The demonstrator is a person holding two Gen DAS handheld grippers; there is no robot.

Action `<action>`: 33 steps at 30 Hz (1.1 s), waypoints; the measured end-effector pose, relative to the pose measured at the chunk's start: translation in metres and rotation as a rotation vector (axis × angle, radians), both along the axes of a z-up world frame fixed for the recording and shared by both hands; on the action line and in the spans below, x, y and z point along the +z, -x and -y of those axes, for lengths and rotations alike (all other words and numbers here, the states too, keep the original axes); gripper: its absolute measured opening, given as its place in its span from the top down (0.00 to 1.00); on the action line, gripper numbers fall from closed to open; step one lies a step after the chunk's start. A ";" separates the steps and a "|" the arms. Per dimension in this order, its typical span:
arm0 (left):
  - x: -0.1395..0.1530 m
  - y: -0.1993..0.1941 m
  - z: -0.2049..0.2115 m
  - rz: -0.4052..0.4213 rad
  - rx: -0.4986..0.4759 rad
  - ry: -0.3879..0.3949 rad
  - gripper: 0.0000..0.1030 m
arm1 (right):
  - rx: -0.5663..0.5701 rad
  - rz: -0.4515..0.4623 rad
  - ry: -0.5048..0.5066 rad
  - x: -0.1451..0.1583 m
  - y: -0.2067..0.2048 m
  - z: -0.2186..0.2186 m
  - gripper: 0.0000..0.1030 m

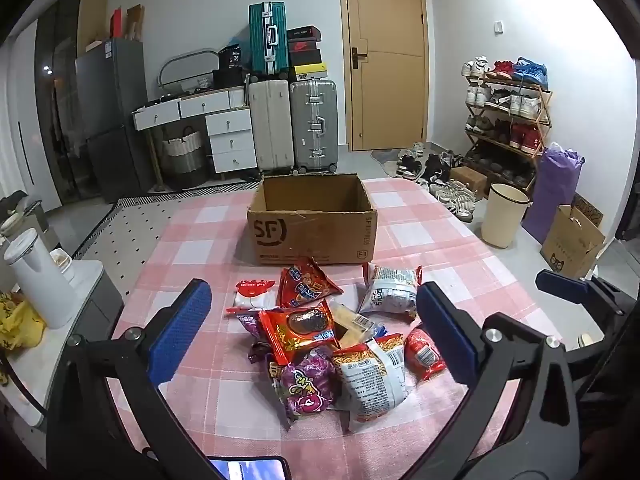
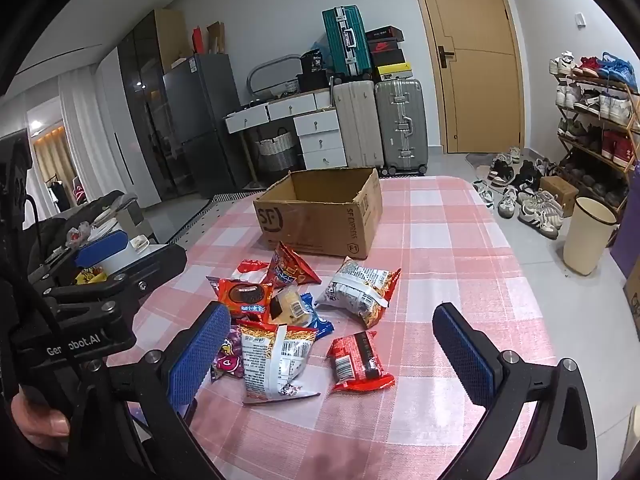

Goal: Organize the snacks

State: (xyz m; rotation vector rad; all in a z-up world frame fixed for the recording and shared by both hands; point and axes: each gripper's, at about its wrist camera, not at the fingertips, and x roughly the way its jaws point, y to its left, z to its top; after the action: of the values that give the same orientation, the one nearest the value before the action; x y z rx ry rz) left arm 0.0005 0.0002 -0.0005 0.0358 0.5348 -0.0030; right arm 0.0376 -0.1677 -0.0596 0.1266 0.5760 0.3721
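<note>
Snack packets (image 1: 328,340) before cardboard box (image 1: 312,220)

Snack packets (image 1: 340,340) heaped before open cardboard box (image 1: 312,224)

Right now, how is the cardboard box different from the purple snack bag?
The cardboard box is brown, stiff and stands open at the top, seemingly empty; the purple snack bag is shiny, soft and lies flat, sealed. The cardboard box stands alone farther back; the purple snack bag is in the pile. Both rest on the pink checked tablecloth.
</note>
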 end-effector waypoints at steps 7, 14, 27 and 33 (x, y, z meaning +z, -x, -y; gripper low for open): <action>-0.005 -0.003 -0.001 0.002 -0.009 -0.005 0.01 | -0.003 0.008 0.012 0.000 0.003 -0.004 0.00; -0.006 -0.005 -0.003 -0.005 -0.016 0.001 0.01 | 0.005 -0.003 0.002 0.002 0.002 -0.003 0.00; -0.003 -0.002 -0.006 -0.011 -0.010 0.020 0.01 | -0.001 0.021 0.005 0.003 0.002 0.001 0.00; -0.003 -0.003 -0.007 -0.014 -0.012 0.029 0.01 | -0.003 0.024 0.003 0.002 0.001 0.001 0.00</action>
State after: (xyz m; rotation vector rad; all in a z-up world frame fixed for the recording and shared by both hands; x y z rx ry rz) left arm 0.0039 0.0070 -0.0038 0.0106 0.5488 -0.0225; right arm 0.0362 -0.1683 -0.0574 0.1194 0.5522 0.3693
